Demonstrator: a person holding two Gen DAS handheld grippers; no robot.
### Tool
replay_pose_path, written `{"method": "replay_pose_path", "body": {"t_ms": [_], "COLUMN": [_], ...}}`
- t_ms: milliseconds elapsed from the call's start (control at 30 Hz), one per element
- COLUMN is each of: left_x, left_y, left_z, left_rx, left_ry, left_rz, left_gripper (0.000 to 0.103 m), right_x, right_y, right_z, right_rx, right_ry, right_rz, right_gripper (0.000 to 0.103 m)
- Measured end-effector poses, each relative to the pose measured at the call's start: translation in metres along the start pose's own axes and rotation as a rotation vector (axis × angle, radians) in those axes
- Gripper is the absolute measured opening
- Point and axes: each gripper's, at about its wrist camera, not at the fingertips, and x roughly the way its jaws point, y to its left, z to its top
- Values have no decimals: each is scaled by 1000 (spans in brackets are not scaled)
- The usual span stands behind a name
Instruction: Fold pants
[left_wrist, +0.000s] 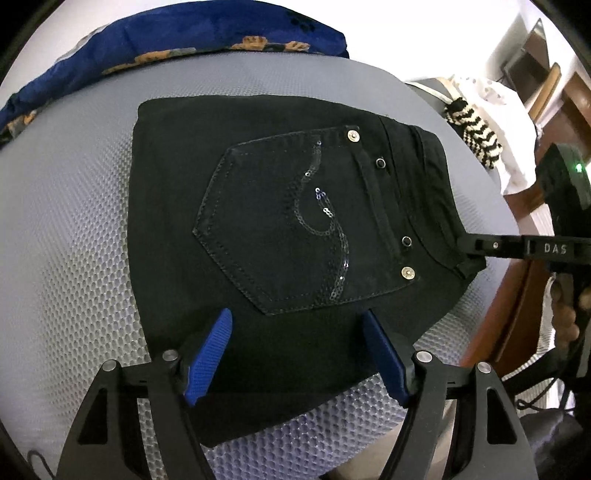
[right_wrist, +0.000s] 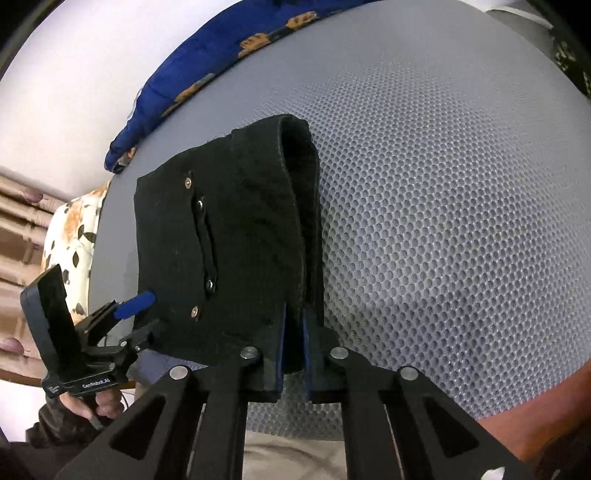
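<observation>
Mat: a grey mesh pad (left_wrist: 74, 221) with a honeycomb weave covers the work surface and carries everything else.
Blanket: a blue cloth (left_wrist: 207, 33) with orange paw prints lies bunched along the mat's far edge.
Pants: the black pants (left_wrist: 288, 206) lie on the mat folded into a compact block, back pocket up, waistband toward the right gripper; the near waistband corner is lifted off the mesh in the right wrist view.
Pocket: the back pocket (left_wrist: 280, 229) carries a curl of sequins and a metal rivet at each top corner.
Left gripper: the left gripper (left_wrist: 297, 354) points steeply down at the near edge of the pants, its blue pads (left_wrist: 207, 362) spread wide with black cloth lying between them; neither pad presses on it.
Right gripper: the right gripper (right_wrist: 293, 339) is clenched on the waistband edge of the pants, blue pads tight against the folded denim.
Hands: a hand (right_wrist: 99, 400) wraps the left gripper's handle; the other hand (left_wrist: 565, 314) shows at the right gripper's handle.
</observation>
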Motion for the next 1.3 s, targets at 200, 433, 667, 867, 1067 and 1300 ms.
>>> {"method": "replay_pose_path", "body": {"t_ms": [200,433,667,867,1067,1300], "left_x": [0,-2,-22,-37,-37,-16], "left_y": [-4,-11,-7,29,79,106], "left_z": [1,3,8,19,24,22], "left_rx": [9,33,52,-39,-217,-332], "left_ry": [-5,-20,-88,-132,-120,-41], "left_rz": [39,107,177,162,22,-110], "left_gripper": [74,74,74,74,74,74], "right_x": [-2,-5,-10,-7,4,19], "right_y": [-8,-6,-3,-3,-10,-34], "right_z": [3,12,21,34,44,55], "right_rx": [16,-13,-36,-63,-58,8], "right_ry": [-3,-6,-13,-18,-3,24], "right_rz": [4,-21,-34,-28,0,168], "right_gripper": [14,24,35,48,48,49]}}
